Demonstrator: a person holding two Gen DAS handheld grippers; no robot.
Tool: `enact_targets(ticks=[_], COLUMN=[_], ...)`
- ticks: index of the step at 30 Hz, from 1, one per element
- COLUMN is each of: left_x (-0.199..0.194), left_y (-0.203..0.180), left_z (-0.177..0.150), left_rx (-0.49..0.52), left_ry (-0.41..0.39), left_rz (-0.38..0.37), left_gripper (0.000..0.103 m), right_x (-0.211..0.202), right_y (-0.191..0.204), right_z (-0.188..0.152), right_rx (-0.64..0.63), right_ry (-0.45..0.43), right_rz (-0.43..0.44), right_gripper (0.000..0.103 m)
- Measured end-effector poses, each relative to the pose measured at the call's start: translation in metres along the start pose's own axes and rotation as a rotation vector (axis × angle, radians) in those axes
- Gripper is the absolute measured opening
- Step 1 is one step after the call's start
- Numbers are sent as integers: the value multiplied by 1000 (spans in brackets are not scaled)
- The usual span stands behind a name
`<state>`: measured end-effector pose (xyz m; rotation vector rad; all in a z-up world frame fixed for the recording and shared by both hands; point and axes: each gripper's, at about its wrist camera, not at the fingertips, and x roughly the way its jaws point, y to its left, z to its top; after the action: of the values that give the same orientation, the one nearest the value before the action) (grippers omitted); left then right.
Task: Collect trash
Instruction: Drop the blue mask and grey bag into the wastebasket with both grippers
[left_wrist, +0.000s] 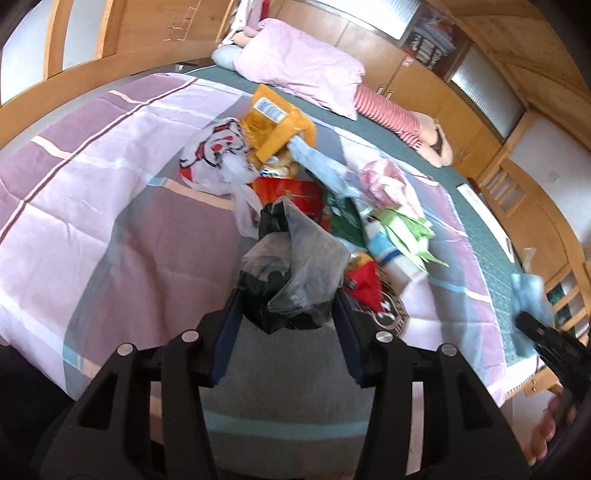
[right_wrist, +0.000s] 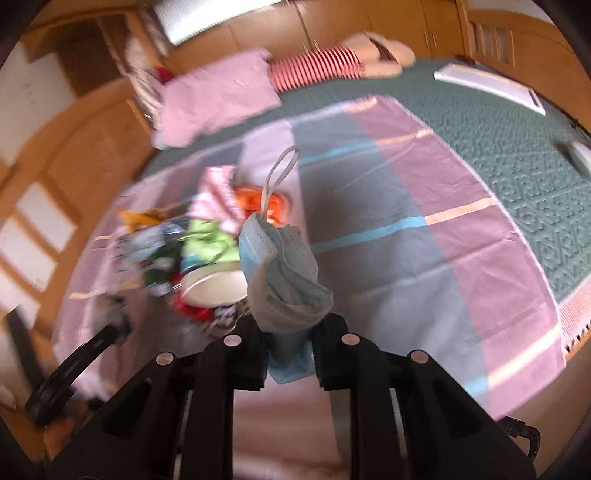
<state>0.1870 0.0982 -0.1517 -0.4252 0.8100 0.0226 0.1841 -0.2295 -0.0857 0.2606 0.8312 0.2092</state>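
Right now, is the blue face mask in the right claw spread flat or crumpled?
Crumpled. The face mask is bunched and folded over itself between the right claw fingers, with one ear loop sticking up.

I can read no words or numbers anywhere here. The yellow packet (left_wrist: 275, 118) on my bed carries a white barcode label (left_wrist: 269, 108), but its print is too small to make out.
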Motion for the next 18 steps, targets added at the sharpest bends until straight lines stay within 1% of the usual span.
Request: enact_targets(ticks=[1,3,5,6,7,10,12,13,14,15,16,17,18], left_x=[-3,-11,-19,-21,-24,-34,-43,-46,-47,-48,-48,-48,-48], left_y=[-2,-8,-13,-17,-21,-28,-32,-34,-35,-36,-38,-39,-41], left_z=[-3,-10,-19,-22,-26,-41,-48,-52,-54,-57,-59,-60,-62], left_rx=[11,37,65,83,100,144,165,174,180,187,195,203,207], left_ry=[-6,-22,-37,-42,-44,-52,-65,-66,-62,-55,-47,-38,-35], left_rz=[-14,-45,-65,-76,-83,-112,-145,-163,-174,-192,-207,-226,-238], left_gripper=[50,50,50,50,50,50,50,50,50,50,50,50,50], right_x=[-20,-40,-60,-63,-65,-54,-40,-36,-30,-27,-30,-35,-43], right_y=[2,4,7,7,10,14,10,8,4,-1,-6,-12,-16], right_z=[-13,-29,-50,-59,-72,-101,-123,-131,-139,-144,-148,-148,-144], right_rx=[-13,-28,-48,-60,-84,-132,-129,-120,-102,-83,-58,-25,5], right_ry=[-25,-50,-54,-42,-7,95,209,252,309,339,350,336,305], right_rz=[19,36,43,38,25,-15,-64,-90,-124,-143,-149,-141,-115], right_gripper=[20,20,20,20,20,20,22,26,35,46,52,61,64])
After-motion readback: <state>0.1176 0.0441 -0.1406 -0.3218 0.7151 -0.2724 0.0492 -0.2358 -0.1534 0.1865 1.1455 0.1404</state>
